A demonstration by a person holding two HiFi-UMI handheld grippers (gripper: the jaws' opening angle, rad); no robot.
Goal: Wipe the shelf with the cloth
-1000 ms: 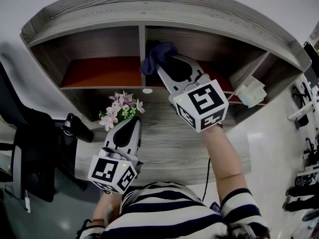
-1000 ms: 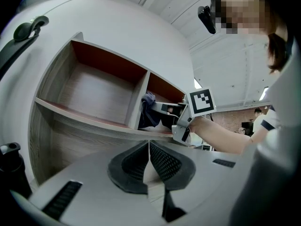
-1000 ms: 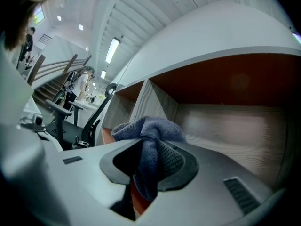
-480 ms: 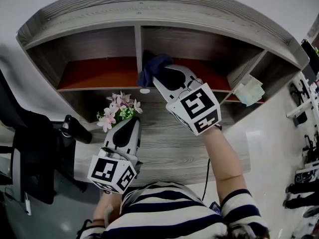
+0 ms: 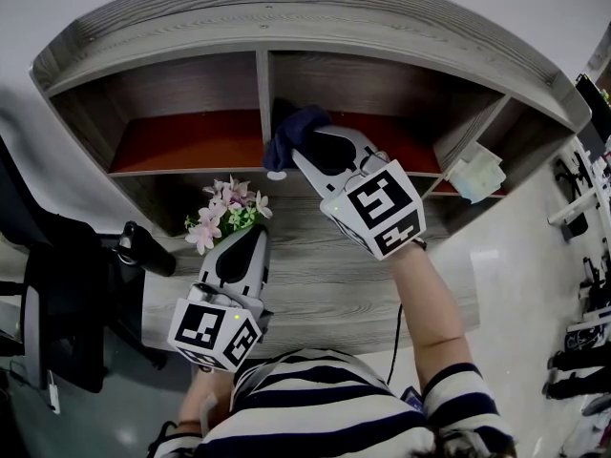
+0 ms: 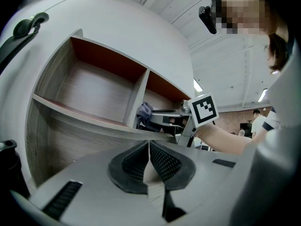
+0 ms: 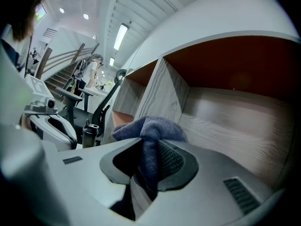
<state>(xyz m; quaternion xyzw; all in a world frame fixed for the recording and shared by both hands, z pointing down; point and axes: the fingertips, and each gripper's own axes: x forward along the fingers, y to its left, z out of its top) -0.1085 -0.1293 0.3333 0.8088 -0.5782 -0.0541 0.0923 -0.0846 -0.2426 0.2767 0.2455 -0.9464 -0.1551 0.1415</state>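
The right gripper is clenched on a dark blue cloth. In the right gripper view the fabric is pinched between the two black pads and bunches up in a rounded wad above and ahead of the jaw tips. This gripper reaches into the wooden shelf, and the cloth at its tip sits at the front edge of the reddish-brown shelf floor. The upright divider is just to the left of the cloth. Whether the cloth presses on the divider cannot be told. Ahead of the gripper and to its right, the pale wood-grain back panel of that compartment fills the view.

The left gripper is held low, over the grey wood-grain counter, well back from the shelf opening. Its jaws are closed together with nothing between them, the two ribbed pads meeting in a thin line. Just ahead of its tips and slightly to the left stands a small bunch of pink and white flowers. Further to its left a black bottle sits at the counter's edge.

From the left gripper's own camera, the cloth and the right gripper's marker cube appear ahead and to the right, at the shelf's edge beside the divider.
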